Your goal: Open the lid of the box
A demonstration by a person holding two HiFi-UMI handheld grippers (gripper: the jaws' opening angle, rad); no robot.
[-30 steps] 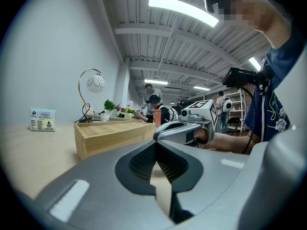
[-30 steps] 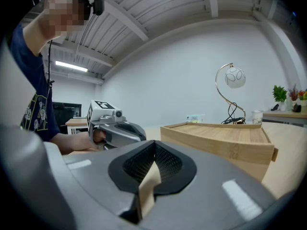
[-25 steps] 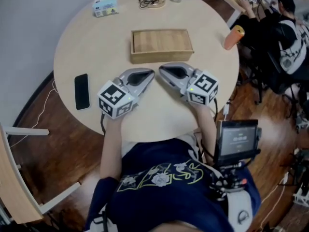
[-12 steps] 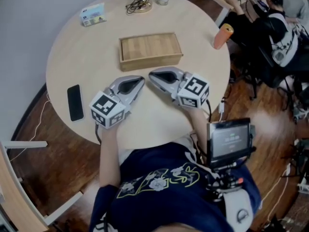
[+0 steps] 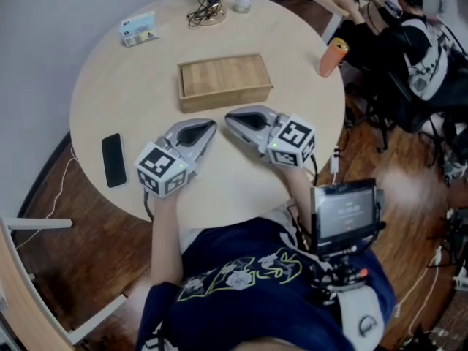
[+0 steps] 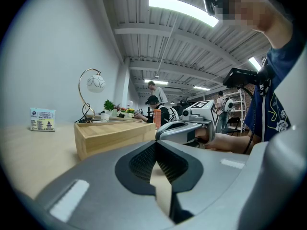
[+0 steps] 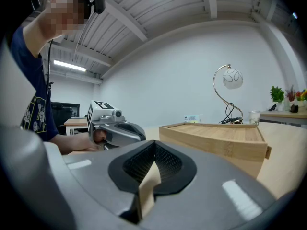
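Box (image 5: 224, 81): lid down, untouched.
Left gripper (image 5: 209, 126): fingers pressed together, empty, near box.
Right gripper (image 5: 229, 117): likewise.
Progress: opening not started.

Box (image 5: 224, 81) slightly further left in head view

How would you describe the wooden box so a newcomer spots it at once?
Start at the round pale table in front of the person. Near its middle lies the wooden box, flat and rectangular. It is the largest thing there, much bigger than the black phone at the left edge or the small blue-white packet at the back.
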